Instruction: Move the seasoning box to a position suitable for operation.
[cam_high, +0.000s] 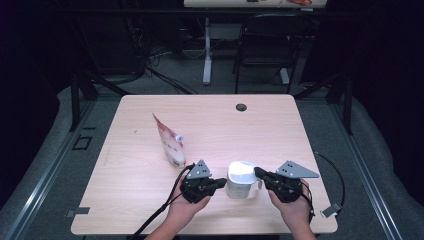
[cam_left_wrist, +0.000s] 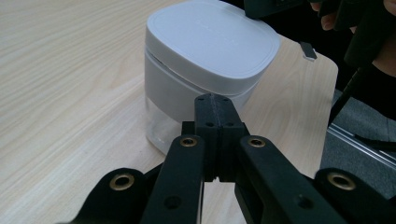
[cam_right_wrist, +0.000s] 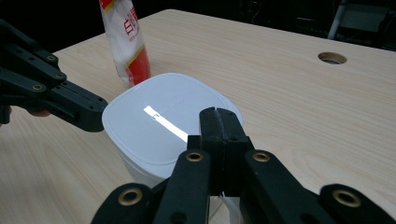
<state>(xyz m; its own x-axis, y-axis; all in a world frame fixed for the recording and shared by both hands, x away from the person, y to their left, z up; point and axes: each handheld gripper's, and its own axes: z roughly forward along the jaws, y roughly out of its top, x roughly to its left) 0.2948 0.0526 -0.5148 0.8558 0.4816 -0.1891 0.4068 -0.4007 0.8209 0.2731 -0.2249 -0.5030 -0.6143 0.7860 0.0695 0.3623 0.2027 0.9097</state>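
A white-lidded jar (cam_high: 241, 179) with a clear body stands near the table's front edge, between my two grippers. My left gripper (cam_high: 222, 184) is shut with nothing in it. Its tip points at the jar (cam_left_wrist: 205, 51) from the left, just below the lid. Whether it touches the jar I cannot tell. My right gripper (cam_high: 257, 172) is also shut and holds nothing. Its tip sits at the right rim of the lid (cam_right_wrist: 159, 126). In the left gripper view, my left gripper (cam_left_wrist: 214, 100) has its jaws pressed together. My right gripper (cam_right_wrist: 218, 114) looks the same in its own view.
A red and white spouted pouch (cam_high: 170, 142) stands upright on the wooden table (cam_high: 250, 130), left of and behind the jar. A round cable hole (cam_high: 241, 107) lies at the far middle. Beyond the table are a chair (cam_high: 265, 45) and another desk's leg.
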